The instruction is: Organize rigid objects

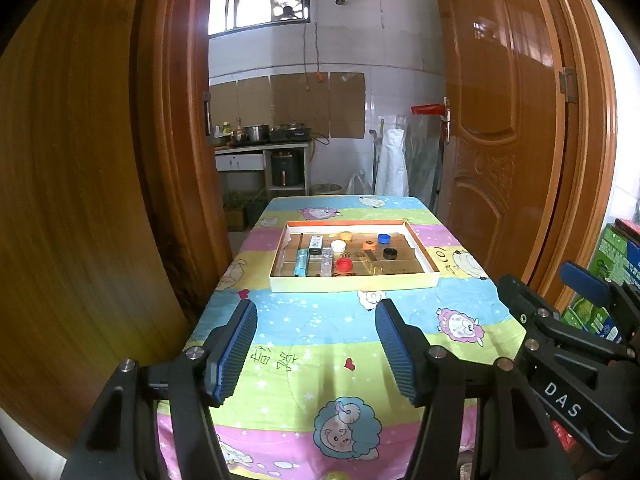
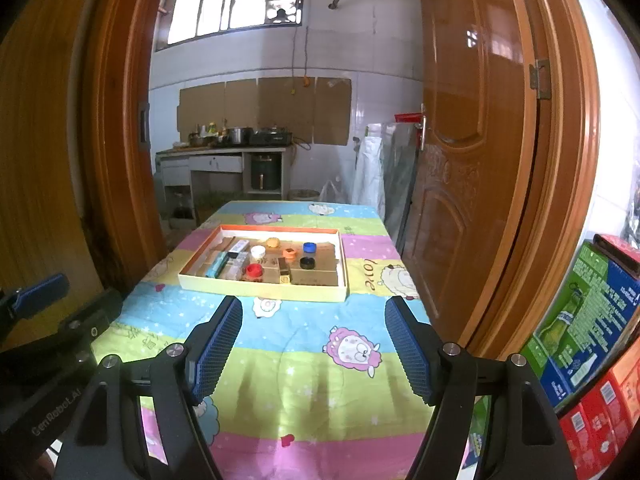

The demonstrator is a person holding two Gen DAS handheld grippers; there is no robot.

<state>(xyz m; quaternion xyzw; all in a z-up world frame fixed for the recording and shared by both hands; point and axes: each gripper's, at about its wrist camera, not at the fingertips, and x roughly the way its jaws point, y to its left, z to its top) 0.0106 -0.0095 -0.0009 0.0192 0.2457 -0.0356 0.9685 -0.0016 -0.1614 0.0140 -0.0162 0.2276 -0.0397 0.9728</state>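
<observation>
Both grippers, left gripper (image 1: 316, 354) and right gripper (image 2: 314, 350), are held apart, empty. Small plastic caps and boxes are packed inside the shallow cardboard tray (image 1: 352, 283), frame centre. Risk: neighbours are knocked, since pieces are crowded.

The right gripper (image 2: 314, 344) hangs wide open over the striped tablecloth (image 2: 296, 380); farther off sits a shallow tray (image 2: 264, 290) holding coloured bottle caps (image 2: 253, 269) and small boxes.

A striped cartoon-sheep tablecloth (image 1: 320, 320) is covering the table. Beyond the table, pots (image 1: 256, 133) are standing on a counter (image 1: 260, 148) below a window (image 1: 256, 0). Right of the table, a wooden door (image 1: 500, 120) is standing open and printed cartons (image 2: 588, 320) are sitting stacked.
</observation>
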